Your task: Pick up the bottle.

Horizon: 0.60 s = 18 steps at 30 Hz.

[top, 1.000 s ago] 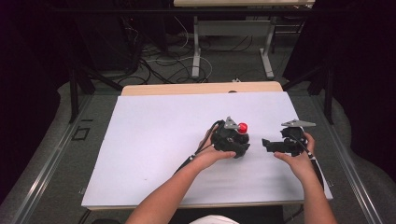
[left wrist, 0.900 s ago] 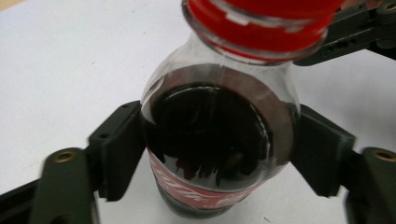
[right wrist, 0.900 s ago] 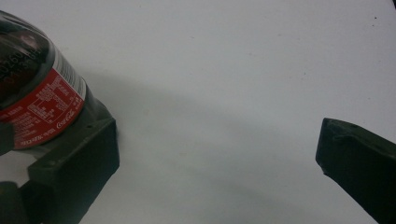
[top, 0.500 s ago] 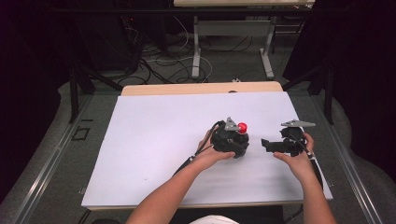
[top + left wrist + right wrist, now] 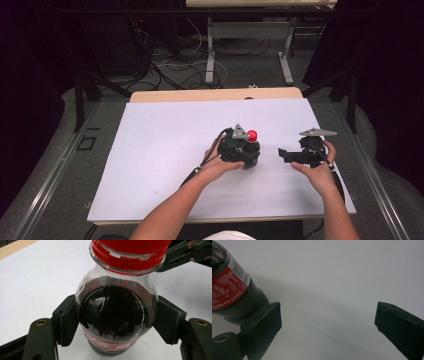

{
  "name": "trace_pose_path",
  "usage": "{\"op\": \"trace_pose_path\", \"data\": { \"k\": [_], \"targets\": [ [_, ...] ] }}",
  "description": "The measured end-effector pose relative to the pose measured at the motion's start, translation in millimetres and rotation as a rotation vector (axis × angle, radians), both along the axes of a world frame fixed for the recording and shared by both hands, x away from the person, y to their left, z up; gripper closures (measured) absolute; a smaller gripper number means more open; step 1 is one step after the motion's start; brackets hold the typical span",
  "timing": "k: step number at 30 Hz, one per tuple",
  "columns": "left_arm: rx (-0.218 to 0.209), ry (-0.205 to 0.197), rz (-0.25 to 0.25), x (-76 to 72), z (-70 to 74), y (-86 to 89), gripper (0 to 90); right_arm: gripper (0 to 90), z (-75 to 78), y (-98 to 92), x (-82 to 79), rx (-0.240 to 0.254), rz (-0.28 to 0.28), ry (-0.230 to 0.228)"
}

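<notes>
Bottle point(image 5: 116, 315), small, dark cola, red cap point(image 5: 252, 134), red label: sits right of centre in the high view, low on the white table sheet point(image 5: 165, 150). In the left gripper view it stands in the middle of the frame with both black pads point(image 5: 67, 322) pressed flat against its shoulder, one either side.

Change over the last second: the left gripper point(image 5: 241, 150) has just been closing and now clamps the bottle; earlier high frames show the same gripper over the bottle, cap showing at the same spot. In the newest frame gripper and bottle look marginally shifted, hard to confirm at this size. Judgement: grasp is made, lift or carry comes next.

Right gripper point(image 5: 285, 154) hangs to the right of the bottle in the high view, pointing left toward it, apart. Its jaws have just been narrowing slightly but stand wide with bare sheet between them; in the right gripper view the bottle's base lies at upper left, behind one pad point(image 5: 265, 320). Judgement: probably readying for the cap.
</notes>
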<state>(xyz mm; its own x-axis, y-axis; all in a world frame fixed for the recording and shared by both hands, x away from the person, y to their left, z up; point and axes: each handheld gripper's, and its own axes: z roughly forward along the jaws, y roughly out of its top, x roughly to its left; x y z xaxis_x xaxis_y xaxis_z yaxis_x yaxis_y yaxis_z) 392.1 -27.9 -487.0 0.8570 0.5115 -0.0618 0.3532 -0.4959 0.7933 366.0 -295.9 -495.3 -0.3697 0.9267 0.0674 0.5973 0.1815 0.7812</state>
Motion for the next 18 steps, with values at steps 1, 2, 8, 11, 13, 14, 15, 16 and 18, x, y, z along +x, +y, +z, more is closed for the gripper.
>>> {"op": "trace_pose_path", "data": {
  "k": [1, 2, 8, 11, 13, 14, 15, 16, 18],
  "targets": [
    [-0.004, -0.003, 0.006, -0.8, 1.5, 3.2, 29.7, 10.4, 0.9, 2.0, -0.7, -0.004, 0.008, 0.001],
    [-0.01, 0.009, 0.014, -2.7, 3.4, 6.0, 29.7, 12.9, 1.8, 4.2, -1.6, -0.015, 0.018, 0.001],
    [0.008, -0.015, 0.019, -7.3, 13.1, 28.2, 29.7, 20.2, 7.2, 22.3, -5.8, -0.001, 0.11, -0.021],
    [0.012, -0.01, 0.033, -10.7, 15.1, 37.7, 29.7, 20.1, 11.6, 31.0, -8.5, 0.029, 0.137, -0.024],
    [0.02, -0.019, 0.038, -12.6, 15.7, 43.3, 29.7, 19.4, 13.4, 34.1, -9.3, 0.042, 0.145, -0.026],
    [0.013, -0.011, 0.051, -14.5, 15.6, 45.4, 29.7, 19.4, 15.5, 37.3, -10.2, 0.05, 0.153, -0.032],
    [0.023, -0.02, 0.048, -14.8, 16.2, 49.1, 29.7, 19.4, 17.8, 41.2, -11.2, 0.06, 0.159, -0.031],
    [0.014, -0.002, 0.058, -16.9, 16.2, 51.5, 29.7, 17.7, 21.7, 48.3, -11.8, 0.065, 0.188, -0.037],
    [0.025, -0.017, 0.064, -19.5, 17.0, 59.5, 29.7, 19.6, 25.9, 56.7, -13.5, 0.08, 0.199, -0.03]
  ]
}}
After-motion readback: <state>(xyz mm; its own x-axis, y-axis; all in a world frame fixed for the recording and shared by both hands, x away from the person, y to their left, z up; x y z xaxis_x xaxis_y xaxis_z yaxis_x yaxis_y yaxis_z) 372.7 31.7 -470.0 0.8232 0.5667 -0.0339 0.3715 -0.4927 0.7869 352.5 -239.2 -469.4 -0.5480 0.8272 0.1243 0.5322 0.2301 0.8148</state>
